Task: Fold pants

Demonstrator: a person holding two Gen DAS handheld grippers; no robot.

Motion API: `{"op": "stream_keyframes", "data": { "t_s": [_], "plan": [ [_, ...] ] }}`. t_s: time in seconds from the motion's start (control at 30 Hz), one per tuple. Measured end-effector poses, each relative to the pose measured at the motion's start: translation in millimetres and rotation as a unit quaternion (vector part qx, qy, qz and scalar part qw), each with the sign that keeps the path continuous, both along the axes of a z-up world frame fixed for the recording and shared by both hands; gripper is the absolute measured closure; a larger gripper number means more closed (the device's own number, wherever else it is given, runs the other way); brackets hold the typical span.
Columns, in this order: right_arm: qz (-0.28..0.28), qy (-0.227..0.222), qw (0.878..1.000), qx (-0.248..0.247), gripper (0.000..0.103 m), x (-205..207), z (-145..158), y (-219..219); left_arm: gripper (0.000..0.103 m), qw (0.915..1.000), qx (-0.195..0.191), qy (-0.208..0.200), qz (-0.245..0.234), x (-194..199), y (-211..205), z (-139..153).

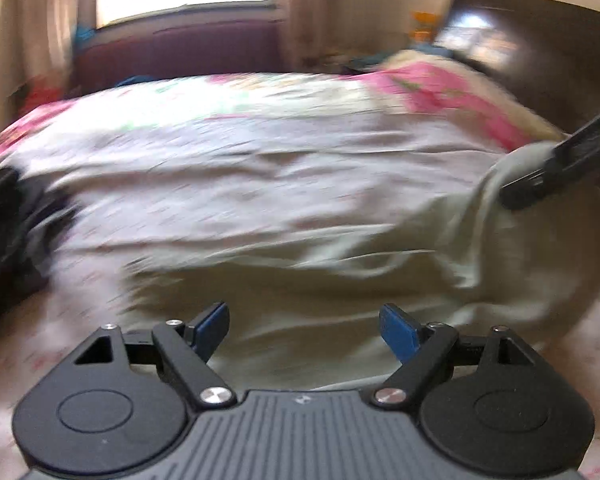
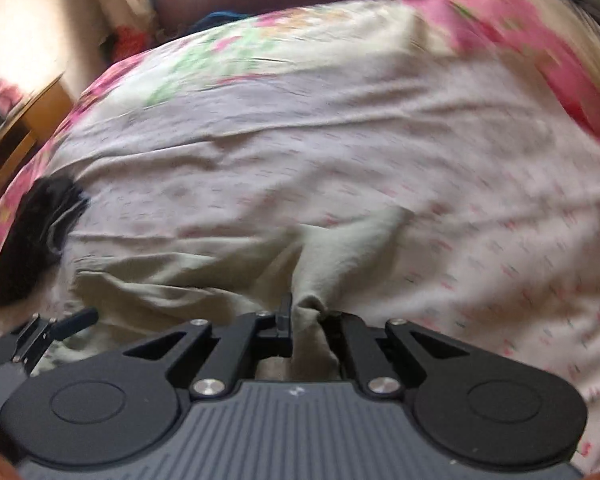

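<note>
Bed (image 1: 284,168): wide bare sheet beyond pants, far edge at purple headboard (image 1: 180,52). Dark clothes (image 2: 32,236) heaped at left edge; pink blanket (image 1: 452,92) far right. Pale pants (image 1: 300,280) near front edge, long axis left-right. Right tongs (image 2: 306,316) clamped on lifted pants fold. Left tongs (image 1: 306,330) wide, empty, over pants.

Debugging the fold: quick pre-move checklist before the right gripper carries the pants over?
1. Right gripper shut on the pale pants: ok.
2. Pinched fabric lifted off the bed sheet: ok, it tents upward.
3. Left gripper open, blue fingers empty: ok.
4. Left gripper over the pants: ok.
5. Dark garment clear of the pants: cannot tell, edges blurred.
6. Pants flat, legs aligned: not ok, wrinkled.
</note>
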State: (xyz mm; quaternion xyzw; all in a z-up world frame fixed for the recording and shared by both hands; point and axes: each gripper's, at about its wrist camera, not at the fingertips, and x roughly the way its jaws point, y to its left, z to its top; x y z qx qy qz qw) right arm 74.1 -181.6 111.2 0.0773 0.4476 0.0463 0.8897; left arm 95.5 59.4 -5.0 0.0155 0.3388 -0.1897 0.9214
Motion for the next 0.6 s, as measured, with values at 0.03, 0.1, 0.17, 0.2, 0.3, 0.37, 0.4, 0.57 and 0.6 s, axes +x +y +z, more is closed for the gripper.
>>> {"op": "stream_keyframes", "data": {
  "t_s": [0.03,0.1,0.17,0.2,0.3,0.37,0.4,0.57,0.6],
  "plan": [
    [0.011,-0.002,1.000,-0.003,0.100,4.6,1.5,18.3,0.007,0.9998,-0.002,0.003,0.020,-0.2,12.0,-2.5],
    [0.026,0.001,1.000,-0.010,0.100,13.6,0.0,55.1,0.007,0.9988,-0.021,0.008,0.045,-1.5,31.3,-5.3],
    [0.039,0.011,0.999,-0.010,0.099,21.3,-6.9,89.6,0.007,0.9971,-0.045,0.014,0.060,-6.8,49.7,-7.4],
    [0.044,0.018,0.999,-0.008,0.099,25.3,-11.3,105.2,0.007,0.9963,-0.053,0.016,0.066,-8.9,57.0,-8.8],
    [0.053,0.037,0.998,-0.012,0.099,35.2,-26.7,152.0,0.007,0.9951,-0.063,0.020,0.074,-12.3,70.0,-11.5],
    [0.062,0.045,0.997,-0.031,0.096,39.4,-36.0,178.6,0.007,0.9945,-0.073,0.018,0.073,-14.4,75.6,-11.5],
    [0.063,0.051,0.996,-0.039,0.093,41.3,-41.1,189.2,0.007,0.9939,-0.080,0.017,0.074,-15.4,79.6,-11.5],
    [0.069,0.055,0.995,-0.043,0.089,45.1,-50.5,211.7,0.007,0.9904,-0.110,0.016,0.082,-17.0,96.0,-15.0],
    [0.071,0.048,0.995,-0.057,0.091,47.2,-50.1,214.3,0.007,0.9898,-0.115,0.019,0.082,-16.1,97.6,-15.7]
  ]
}}
